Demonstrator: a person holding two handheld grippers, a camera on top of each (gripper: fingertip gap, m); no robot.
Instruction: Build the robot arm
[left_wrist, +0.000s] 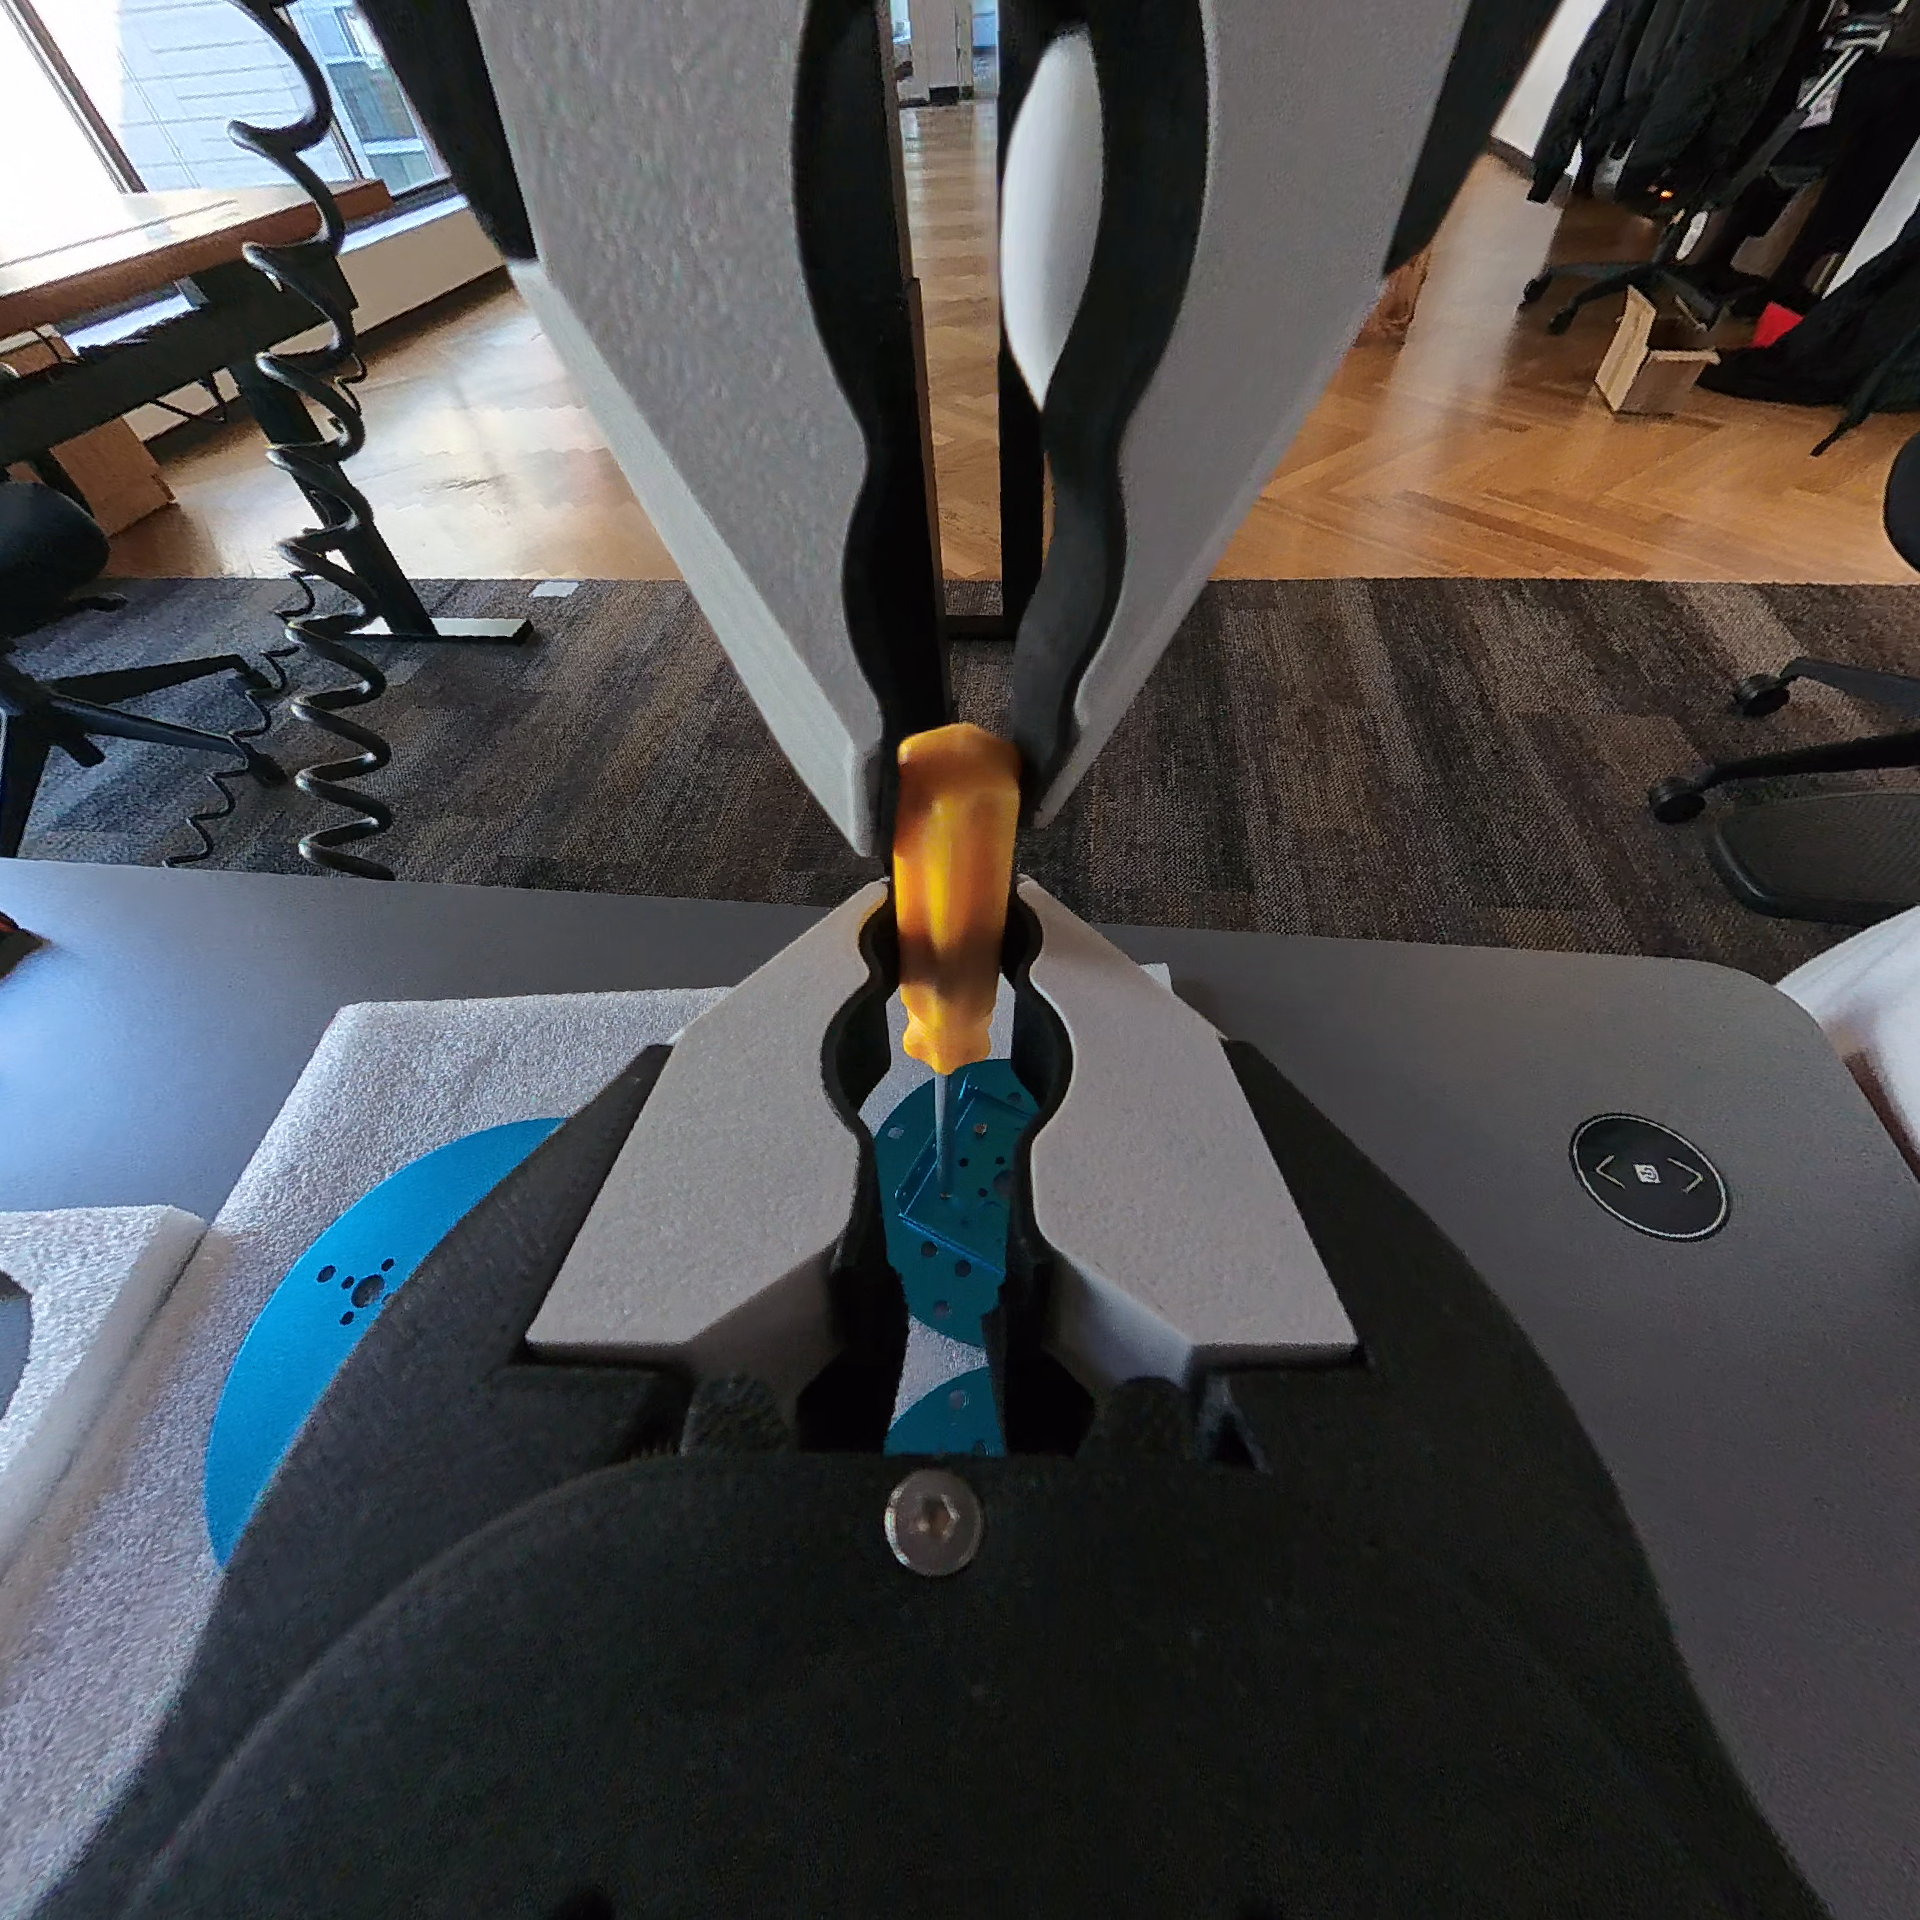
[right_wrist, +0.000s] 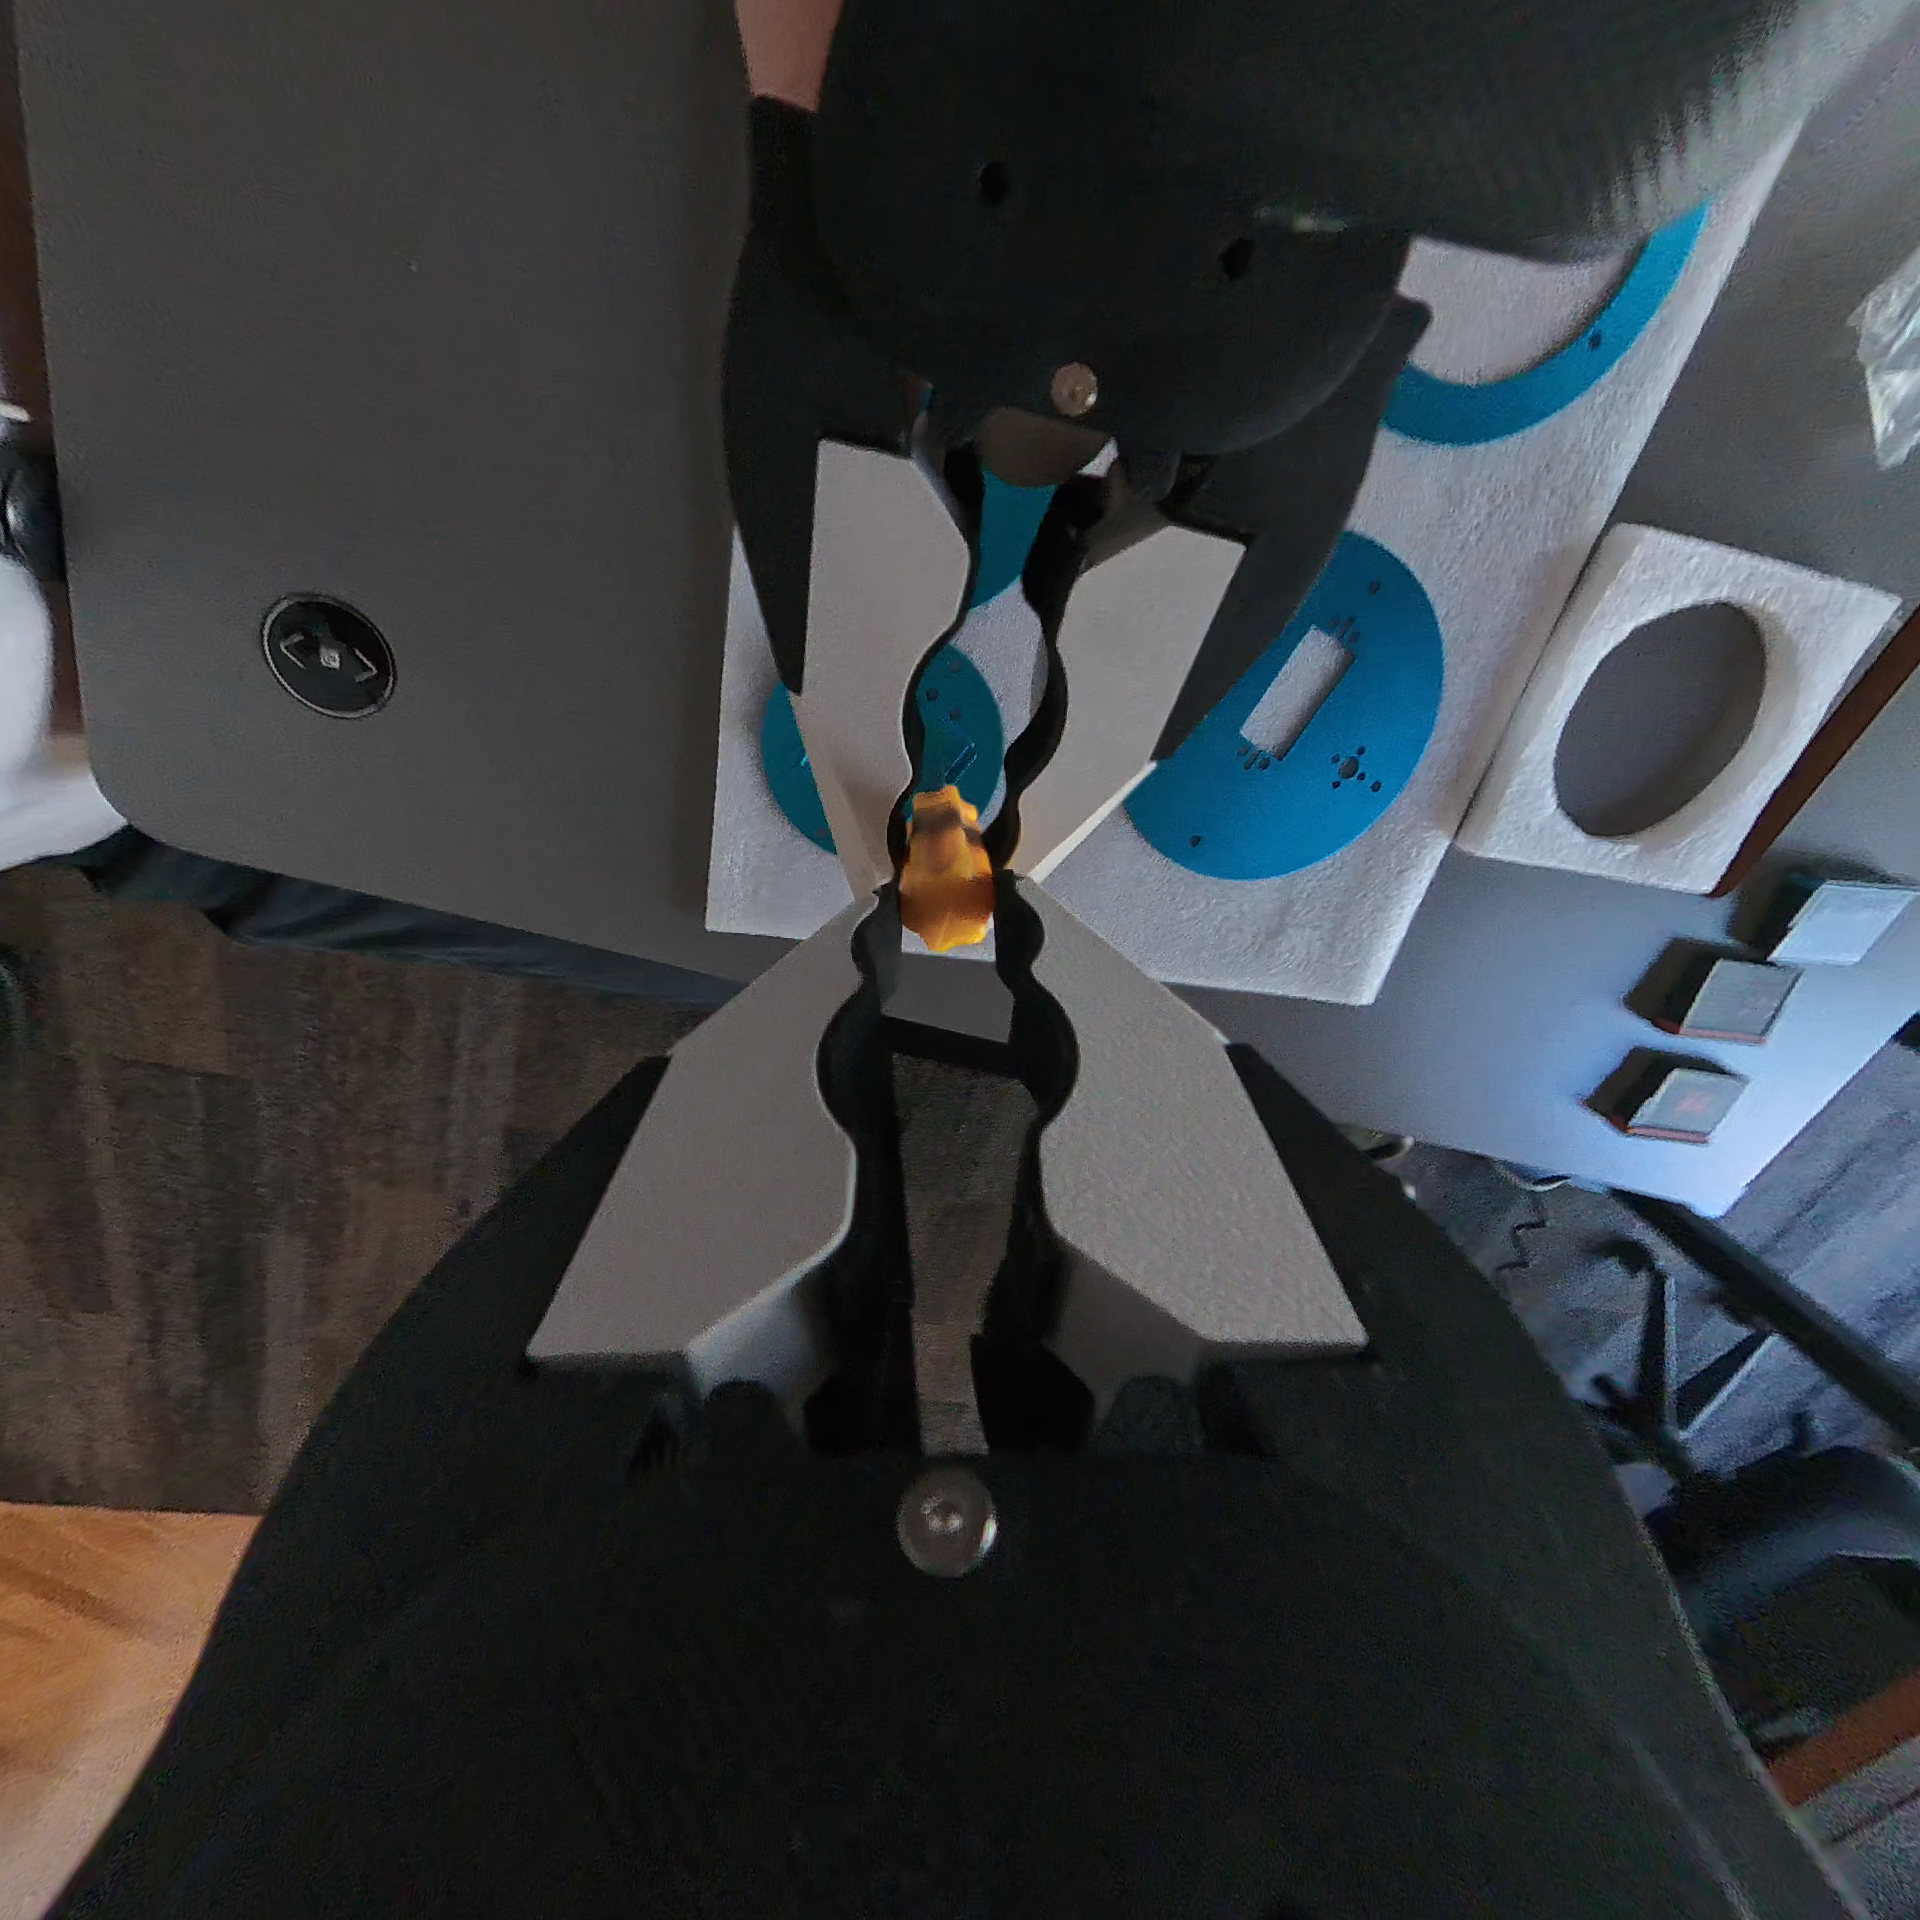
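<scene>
Office space with herringbone wood flooring and dark carpet behind a grey desk (left_wrist: 1455, 1039) – that's the backdrop in the left wrist view, with a coiled black cable (left_wrist: 322, 520) hanging at upper left and chair bases off to the right. A round control button (left_wrist: 1649, 1177) is set into the desk at the right.

Dead centre, both grippers are pinched on the same amber-handled screwdriver (left_wrist: 951, 883). The left gripper (left_wrist: 954, 914) has its jaws nearly together around the lower part of the handle, and the right gripper (left_wrist: 956, 790) comes in from the top of the frame, clamped on the handle's upper end. The thin shaft points down with its tip at a small blue bracket (left_wrist: 961, 1153), which sits on a blue perforated disc (left_wrist: 951, 1278).

That disc lies on a white foam sheet (left_wrist: 416, 1049), with a bigger blue plate (left_wrist: 312, 1320) at lower left, partly hidden by the gripper body.

In the right wrist view you look down the handle end-on (right_wrist: 943, 871) – a white foam block with an oval cutout (right_wrist: 1683, 717) sits at the right edge, and three small grey blocks (right_wrist: 1735, 1003) below it.
</scene>
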